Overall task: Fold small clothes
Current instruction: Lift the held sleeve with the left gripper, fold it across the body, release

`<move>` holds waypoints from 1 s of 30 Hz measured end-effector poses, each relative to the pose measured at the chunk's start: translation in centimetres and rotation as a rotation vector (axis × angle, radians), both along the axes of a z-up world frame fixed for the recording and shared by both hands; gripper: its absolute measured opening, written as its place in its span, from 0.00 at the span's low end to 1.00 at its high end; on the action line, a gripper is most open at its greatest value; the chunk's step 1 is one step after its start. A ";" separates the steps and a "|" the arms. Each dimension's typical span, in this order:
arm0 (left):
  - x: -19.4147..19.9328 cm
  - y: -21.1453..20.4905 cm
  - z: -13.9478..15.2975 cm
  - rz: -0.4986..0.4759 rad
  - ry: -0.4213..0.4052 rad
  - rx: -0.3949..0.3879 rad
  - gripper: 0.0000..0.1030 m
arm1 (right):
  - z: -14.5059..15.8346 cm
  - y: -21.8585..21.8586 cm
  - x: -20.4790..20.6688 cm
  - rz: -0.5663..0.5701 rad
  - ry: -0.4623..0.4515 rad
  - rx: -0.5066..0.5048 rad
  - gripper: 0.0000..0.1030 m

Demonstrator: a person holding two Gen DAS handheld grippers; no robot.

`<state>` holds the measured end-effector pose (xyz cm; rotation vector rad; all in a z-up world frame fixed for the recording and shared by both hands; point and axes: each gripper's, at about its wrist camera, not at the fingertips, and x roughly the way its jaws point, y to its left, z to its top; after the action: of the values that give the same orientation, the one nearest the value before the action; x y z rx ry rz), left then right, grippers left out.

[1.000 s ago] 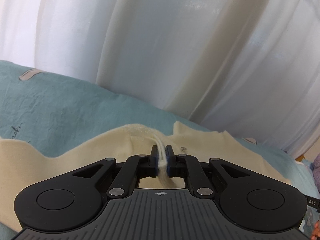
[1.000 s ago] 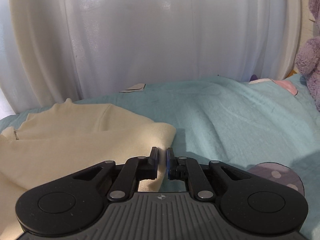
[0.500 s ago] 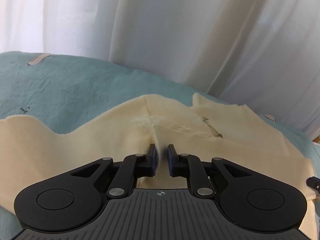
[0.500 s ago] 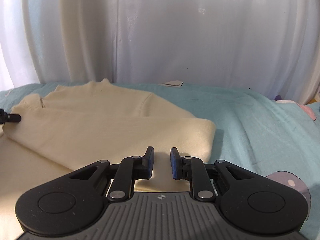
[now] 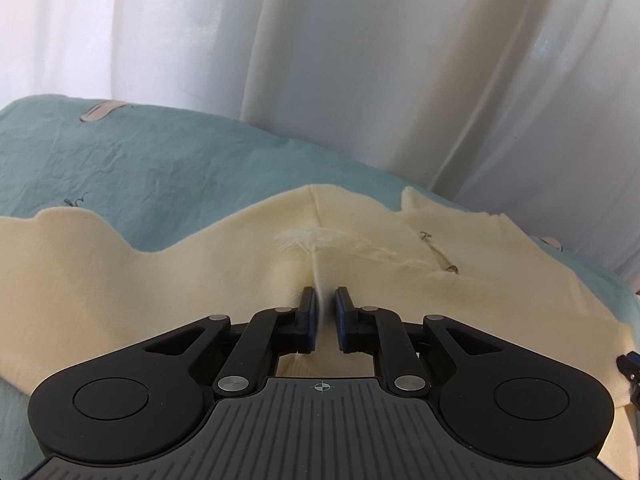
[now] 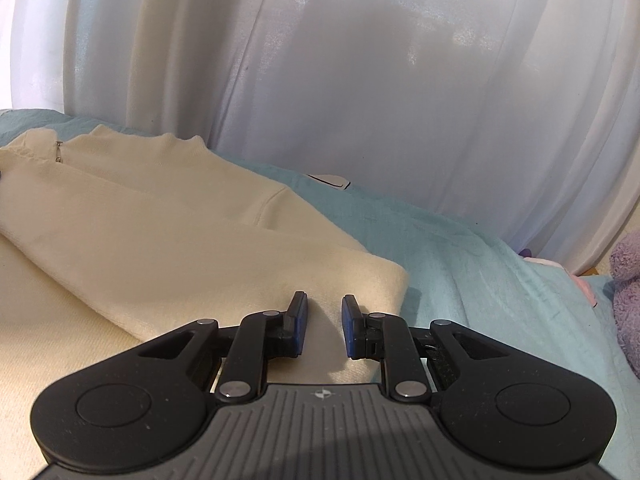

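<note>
On teal bed sheet [image 5: 168,168], cream knit zip-neck sweater [image 5: 224,264] spread flat, sleeve folded across body, long axis running left to right. Left tool [image 5: 325,300] slightly parted, jaws having just been opening, a raised ridge of cream cloth between the pads, seemingly unpinched. Right tool [image 6: 322,306] parted wider, just been opening, nothing gripped, poised over folded sleeve cuff [image 6: 376,284], nearer that end.

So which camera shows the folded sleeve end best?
The right wrist view: the folded sleeve lies whole across the cream sweater, its end just ahead of the right gripper. The left wrist view shows only the sweater's body and zipper.
</note>
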<state>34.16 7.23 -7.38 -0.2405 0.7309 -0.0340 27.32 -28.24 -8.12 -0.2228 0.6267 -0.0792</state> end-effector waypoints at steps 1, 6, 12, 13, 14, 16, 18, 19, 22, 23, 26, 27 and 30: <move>-0.1 0.0 0.1 0.003 0.003 0.002 0.15 | 0.4 0.0 0.0 -0.011 0.013 0.016 0.19; -3.3 4.0 1.7 0.155 0.013 -0.101 0.73 | 3.0 -1.2 -3.5 -0.075 -0.020 0.201 0.64; -10.2 17.2 4.0 0.508 -0.115 -0.283 0.80 | 3.4 -1.4 -7.6 -0.076 0.022 0.406 0.68; -11.0 19.7 3.8 0.586 -0.112 -0.306 0.78 | 3.4 -1.2 -7.8 -0.071 0.035 0.417 0.68; -11.7 22.3 3.4 0.663 -0.111 -0.344 0.75 | 3.4 -1.1 -7.9 -0.064 0.045 0.433 0.68; -12.8 26.8 2.2 0.781 -0.091 -0.430 0.58 | 3.6 -1.1 -7.9 -0.057 0.055 0.482 0.68; -13.8 30.2 1.1 0.883 -0.101 -0.497 0.54 | 3.8 -1.0 -7.6 -0.052 0.064 0.534 0.68; -14.3 31.5 0.6 0.919 -0.115 -0.520 0.52 | 3.9 -0.9 -7.4 -0.057 0.066 0.546 0.68; -15.3 34.5 -1.3 1.009 -0.138 -0.610 0.44 | 4.2 -0.4 -7.0 -0.062 0.064 0.557 0.68; -15.6 35.3 -1.8 1.015 -0.164 -0.648 0.39 | 4.4 -0.2 -7.0 -0.061 0.064 0.560 0.68; -15.7 37.4 -3.2 1.038 -0.219 -0.749 0.32 | 4.7 0.5 -6.5 -0.055 0.068 0.557 0.68; -15.6 38.1 -3.6 1.040 -0.239 -0.785 0.31 | 4.8 0.8 -6.5 -0.051 0.067 0.553 0.68; -15.8 39.7 -5.0 1.098 -0.263 -0.887 0.12 | 5.0 1.4 -6.2 -0.038 0.062 0.536 0.68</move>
<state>18.37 46.93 -12.40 -1.4294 0.2031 0.6563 21.08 -26.86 -3.13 0.3056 0.6915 0.0607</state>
